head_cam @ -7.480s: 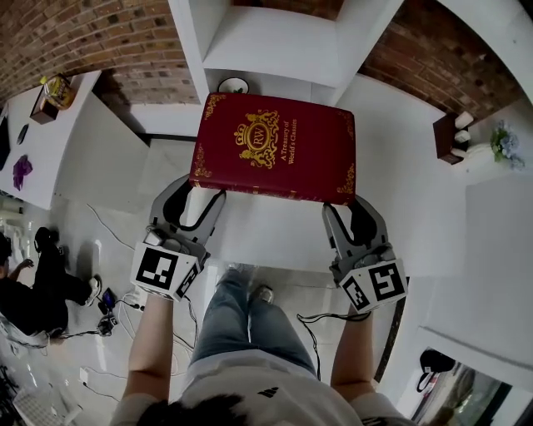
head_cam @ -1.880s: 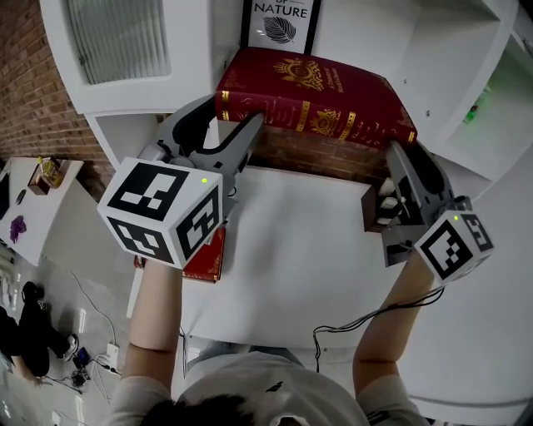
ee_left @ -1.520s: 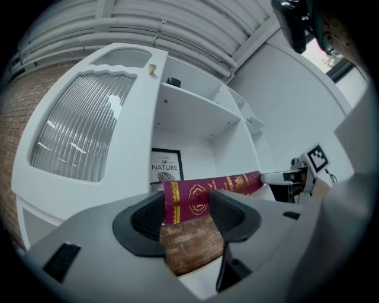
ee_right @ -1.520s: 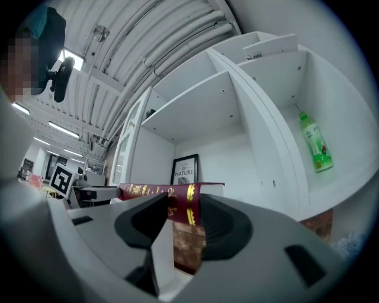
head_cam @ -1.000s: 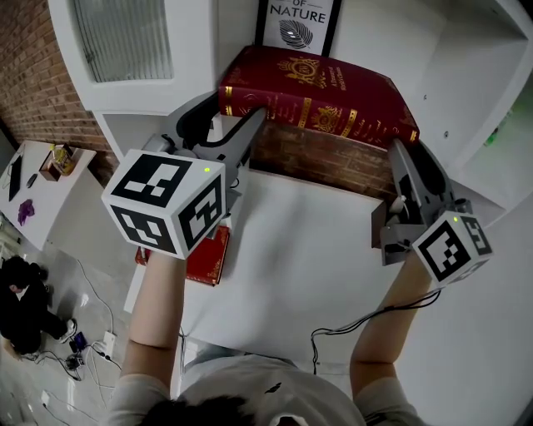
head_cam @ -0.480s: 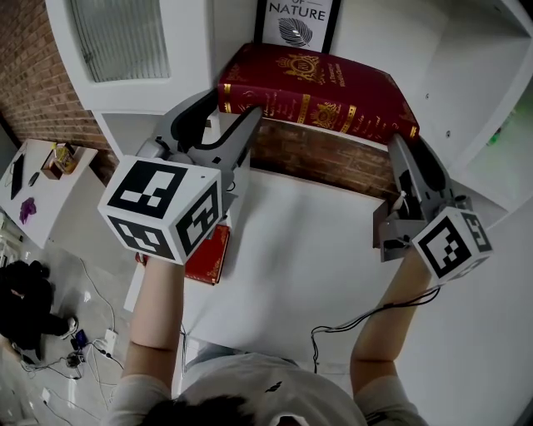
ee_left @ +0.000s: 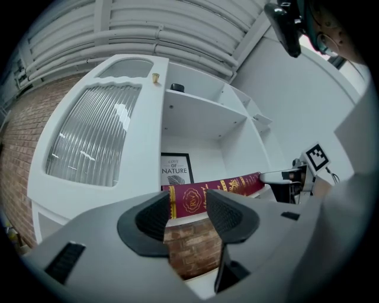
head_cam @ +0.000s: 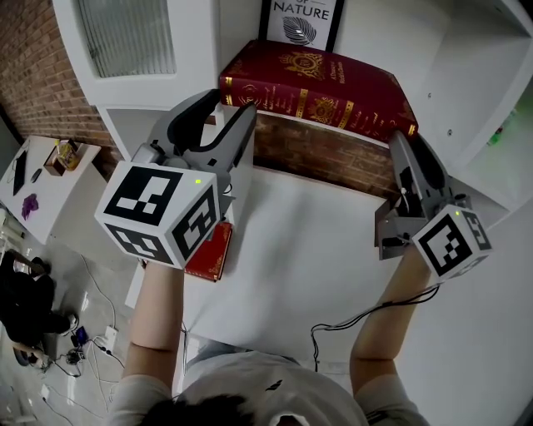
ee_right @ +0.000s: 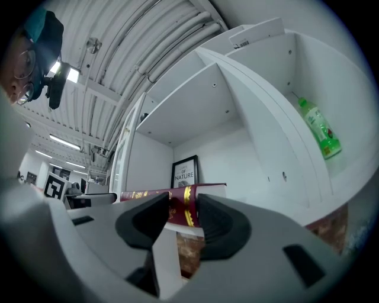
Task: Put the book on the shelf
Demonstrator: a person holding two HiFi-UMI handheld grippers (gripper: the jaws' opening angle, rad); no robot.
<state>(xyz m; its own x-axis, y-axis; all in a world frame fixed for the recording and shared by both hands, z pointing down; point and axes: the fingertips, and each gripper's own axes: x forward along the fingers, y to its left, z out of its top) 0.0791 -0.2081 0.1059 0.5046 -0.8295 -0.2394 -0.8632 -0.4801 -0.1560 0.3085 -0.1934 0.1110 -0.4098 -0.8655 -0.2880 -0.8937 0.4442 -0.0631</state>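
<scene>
The dark red book with gold print lies flat on the white shelf, spine toward me, above a brick panel. My left gripper hangs just below the book's left end, and its jaws are closing with nothing between them. The right gripper sits under the book's right end, clear of it, jaws also closing on nothing. In the left gripper view the book shows beyond the left gripper. The right gripper view has the book past the right gripper.
A framed "NATURE" print leans at the back of the shelf behind the book. A second red book lies on the white surface under my left gripper. A green bottle stands in the right-hand compartment. A ribbed glass cabinet door is on the left.
The book, earlier carried between both grippers, now rests on the shelf. Over the last second both grippers have eased back slightly from its spine.
</scene>
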